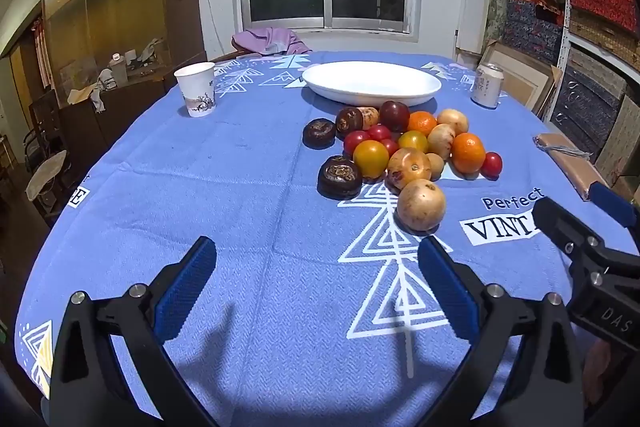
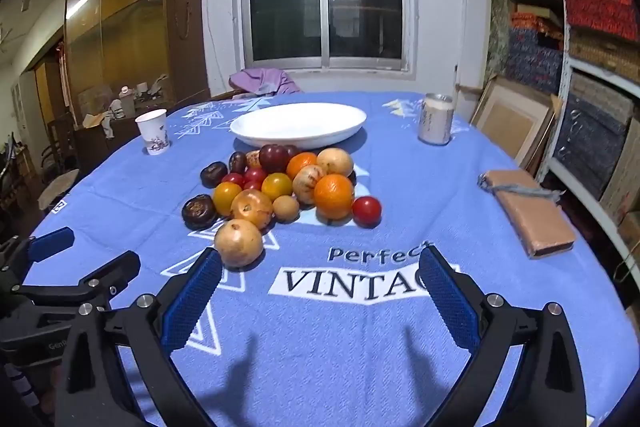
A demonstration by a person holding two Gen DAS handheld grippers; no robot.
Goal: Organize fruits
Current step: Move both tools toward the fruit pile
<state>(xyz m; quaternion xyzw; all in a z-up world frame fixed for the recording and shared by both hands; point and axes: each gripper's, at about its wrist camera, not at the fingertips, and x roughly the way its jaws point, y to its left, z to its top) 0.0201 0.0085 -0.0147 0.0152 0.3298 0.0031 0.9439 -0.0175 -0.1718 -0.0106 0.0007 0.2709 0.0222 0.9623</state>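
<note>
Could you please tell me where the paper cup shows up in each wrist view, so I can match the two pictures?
Left wrist: the paper cup stands upper left on the blue tablecloth, left of the white plate.
Right wrist: the paper cup stands at middle left, again left of the white plate.
Shared landmark: the white plate behind the fruit pile.

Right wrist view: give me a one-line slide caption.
Open right gripper hovers over the blue tablecloth, short of a fruit pile lying before an empty white plate.
</note>
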